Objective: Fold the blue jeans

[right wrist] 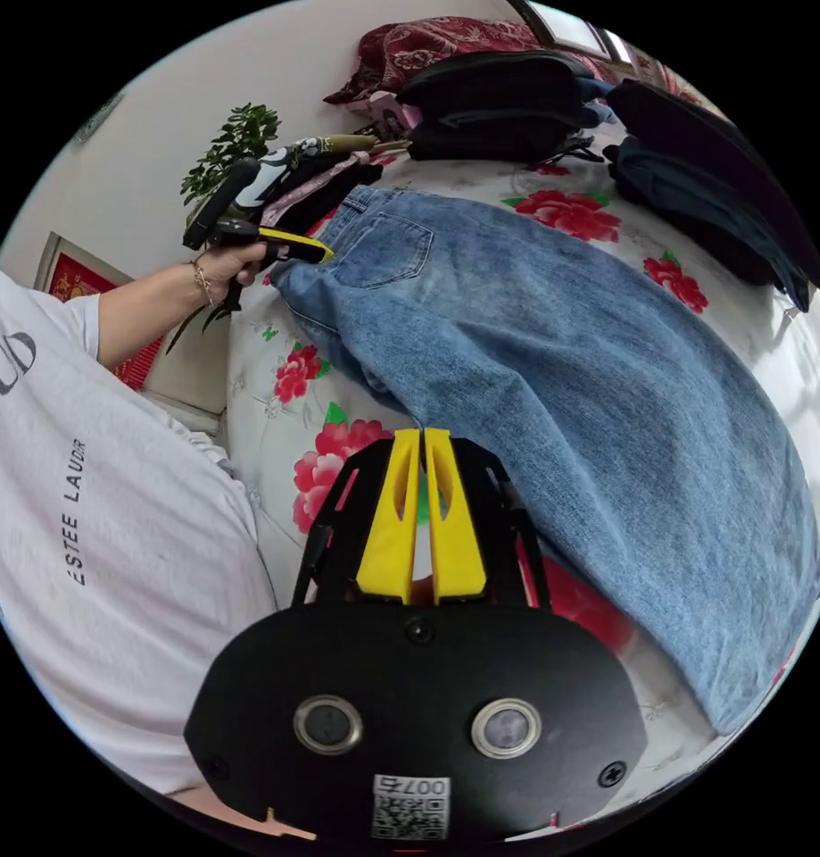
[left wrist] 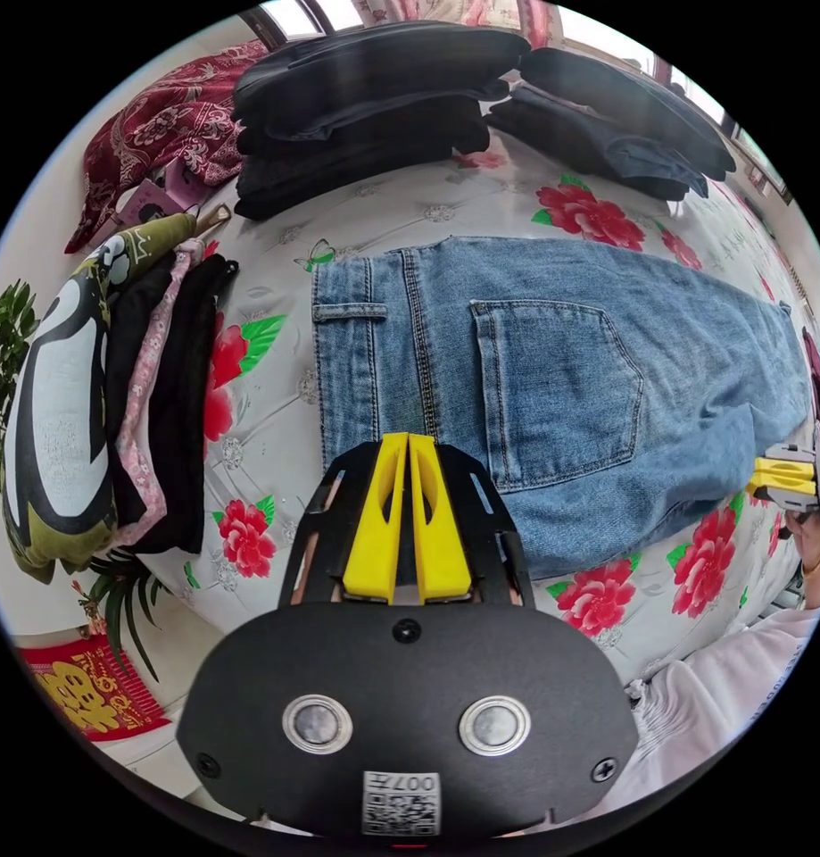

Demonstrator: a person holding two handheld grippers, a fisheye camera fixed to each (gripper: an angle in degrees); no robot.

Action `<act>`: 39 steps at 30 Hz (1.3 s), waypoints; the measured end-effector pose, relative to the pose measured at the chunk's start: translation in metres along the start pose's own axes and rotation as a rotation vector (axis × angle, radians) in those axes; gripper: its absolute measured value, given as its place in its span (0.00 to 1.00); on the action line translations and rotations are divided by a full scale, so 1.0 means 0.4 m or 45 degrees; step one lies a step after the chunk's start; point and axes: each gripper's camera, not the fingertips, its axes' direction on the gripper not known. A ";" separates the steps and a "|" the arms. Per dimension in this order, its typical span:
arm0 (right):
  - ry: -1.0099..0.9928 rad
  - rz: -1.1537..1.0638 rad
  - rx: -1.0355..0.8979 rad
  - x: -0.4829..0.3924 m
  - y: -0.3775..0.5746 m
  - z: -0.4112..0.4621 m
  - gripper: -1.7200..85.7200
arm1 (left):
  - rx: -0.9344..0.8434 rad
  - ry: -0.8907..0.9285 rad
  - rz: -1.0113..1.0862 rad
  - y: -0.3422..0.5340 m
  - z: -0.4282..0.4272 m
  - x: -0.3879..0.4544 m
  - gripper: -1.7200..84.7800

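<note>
**Jeans flat on the bed, both tongs pressed together at their near edge**

The jeans (left wrist: 552,393) lie spread on a bed (left wrist: 410,219) covered in a white sheet with red flowers. They look folded lengthwise, one leg over the other, with a back pocket (left wrist: 557,393) facing up.

In the left gripper view, the left tongs (left wrist: 408,437) reach over the jeans' near edge close to the waistband, just beside the pocket. Their yellow jaws sit together with almost no gap; whether denim is caught between them cannot be told. The right gripper view shows these same tongs at the waist end of the jeans, held in a hand (right wrist: 222,263) with a bracelet at the wrist.

In the right gripper view, the right tongs (right wrist: 421,433) touch the jeans' near edge around mid-leg, jaws likewise drawn together; a grip on the cloth cannot be told. The left gripper view catches these tongs at the jeans' leg end.

Beyond the jeans' far edge rest two stacks of dark folded clothes (left wrist: 365,116). Past the waistband lies a pile of folded garments (left wrist: 160,402), with a green plant (right wrist: 231,143) behind it. A person's white shirt (right wrist: 106,527) is on the near side of the jeans.
</note>
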 end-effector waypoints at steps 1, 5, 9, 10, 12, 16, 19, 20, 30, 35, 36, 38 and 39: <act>0.000 -0.009 0.022 -0.007 0.022 -0.006 0.03 | 0.002 0.001 -0.003 0.002 0.003 -0.004 0.01; -0.078 0.049 0.086 0.019 0.029 -0.033 0.04 | 0.007 -0.015 -0.003 0.008 0.011 -0.013 0.01; -0.142 0.157 0.046 0.072 0.003 -0.008 0.06 | -0.013 -0.042 -0.004 0.005 -0.001 -0.016 0.02; -0.162 0.170 0.092 0.085 -0.007 -0.018 0.06 | 0.053 -0.018 0.040 0.009 -0.031 -0.006 0.04; -0.182 0.203 0.176 0.106 -0.023 -0.041 0.06 | 0.217 0.069 0.169 0.022 -0.101 0.026 0.06; -0.194 0.222 0.206 0.147 -0.057 -0.047 0.04 | 0.471 0.339 0.648 0.051 -0.208 0.185 0.09; -0.156 0.211 0.228 0.151 -0.085 -0.047 0.03 | 0.368 0.386 0.880 0.026 -0.155 0.322 0.09; -0.153 0.222 0.225 0.154 -0.092 -0.050 0.03 | 0.332 0.357 0.886 0.016 -0.133 0.342 0.08; -0.303 0.304 0.234 0.144 -0.006 -0.028 0.05 | 0.100 0.582 0.680 -0.066 -0.001 0.308 0.01; -0.390 0.273 0.181 0.169 -0.090 0.043 0.05 | 0.142 0.568 0.688 -0.050 -0.015 0.311 0.02; -0.403 0.262 0.181 0.167 -0.094 0.045 0.04 | 0.155 0.563 0.686 -0.045 -0.022 0.303 0.02; -0.360 0.187 0.227 0.130 -0.077 0.019 0.03 | 0.175 0.520 0.659 -0.034 -0.034 0.278 0.03; -0.343 0.149 0.257 0.112 -0.065 0.006 0.03 | 0.197 0.446 0.618 -0.021 -0.040 0.252 0.02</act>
